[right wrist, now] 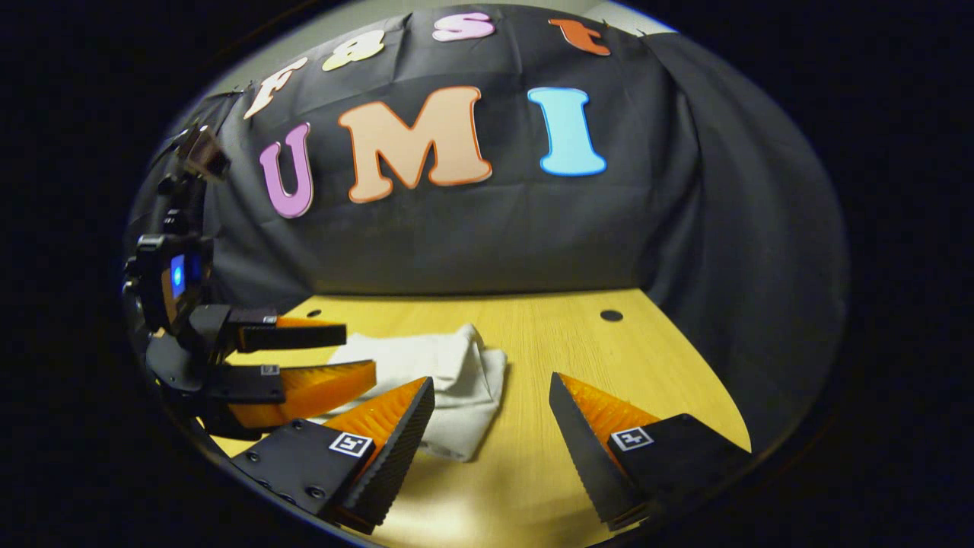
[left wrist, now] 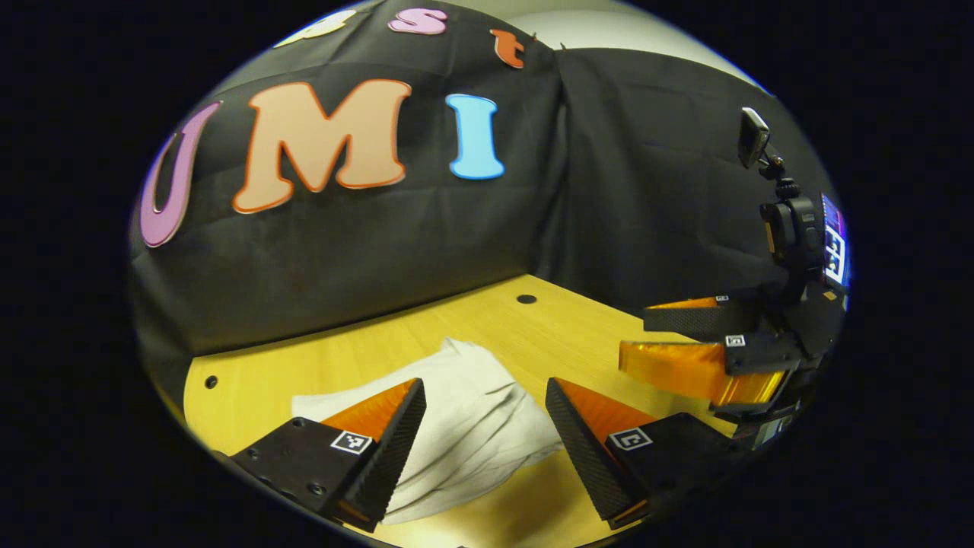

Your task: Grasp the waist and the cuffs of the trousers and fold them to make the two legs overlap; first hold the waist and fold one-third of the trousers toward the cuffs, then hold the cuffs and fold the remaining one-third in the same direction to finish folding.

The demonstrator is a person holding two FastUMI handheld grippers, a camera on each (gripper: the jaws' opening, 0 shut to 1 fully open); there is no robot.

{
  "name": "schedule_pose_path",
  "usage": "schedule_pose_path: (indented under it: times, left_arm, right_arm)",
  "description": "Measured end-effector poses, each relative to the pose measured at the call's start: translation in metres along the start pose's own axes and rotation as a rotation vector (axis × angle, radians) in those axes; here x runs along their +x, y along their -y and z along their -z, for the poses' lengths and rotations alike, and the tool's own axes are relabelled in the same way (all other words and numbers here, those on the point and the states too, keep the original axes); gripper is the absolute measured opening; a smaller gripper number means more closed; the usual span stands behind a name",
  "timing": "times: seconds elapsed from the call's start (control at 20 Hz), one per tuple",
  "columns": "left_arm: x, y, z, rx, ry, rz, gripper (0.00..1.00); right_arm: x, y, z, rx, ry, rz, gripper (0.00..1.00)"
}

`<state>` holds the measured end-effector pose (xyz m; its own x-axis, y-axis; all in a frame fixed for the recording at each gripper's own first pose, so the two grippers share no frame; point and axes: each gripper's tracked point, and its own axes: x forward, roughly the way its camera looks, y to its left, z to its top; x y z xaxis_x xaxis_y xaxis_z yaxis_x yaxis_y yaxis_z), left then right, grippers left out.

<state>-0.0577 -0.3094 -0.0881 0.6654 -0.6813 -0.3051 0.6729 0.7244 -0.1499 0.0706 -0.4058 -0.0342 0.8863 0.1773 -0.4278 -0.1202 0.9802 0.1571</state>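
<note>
The trousers are soft, pale off-white cloth, creased and wrinkled, lying in a folded, roughly oblong bundle on the worktop, which is smooth light wood with a fine grain and small round dark holes near its far edge. In the right gripper view the bundle lies with its long axis running about parallel to the worktop's far edge, one end bunched into a rounded hump of layered folds, the other end going behind the left hand-held gripper. It sits on the left half of the worktop, away from the far edge.

The left hand-held gripper has its wedge-shaped fingers spread wide, with ribbed inner faces, and holds nothing; the cloth shows in the gap between them, and whether the fingers touch it cannot be told. Seen from the right gripper view, the left hand-held gripper hangs over the near end of the bundle, fingers parted one above the other.

The right hand-held gripper is also wide open and empty, above bare wood just beside the bundle's rounded end. In the left gripper view it is at the right, over the worktop, fingers apart
</note>
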Motion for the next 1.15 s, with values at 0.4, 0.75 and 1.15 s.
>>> schedule_pose_path:
  times: [0.4,0.75,1.15]
  left_arm:
    - [-0.103,-0.135,-0.062,-0.092,0.215,-0.386,0.98]
    - [-0.166,-0.182,-0.095,0.04,0.321,-0.568,0.98]
    - [-0.179,-0.193,-0.09,0.012,0.34,-0.603,0.96]
  right_arm:
    - [-0.015,-0.071,-0.116,-0.014,0.282,-0.007,0.97]
    - [-0.021,-0.117,-0.141,-0.048,0.364,-0.039,0.97]
    - [-0.035,-0.149,-0.14,-0.115,0.399,-0.049,0.94]
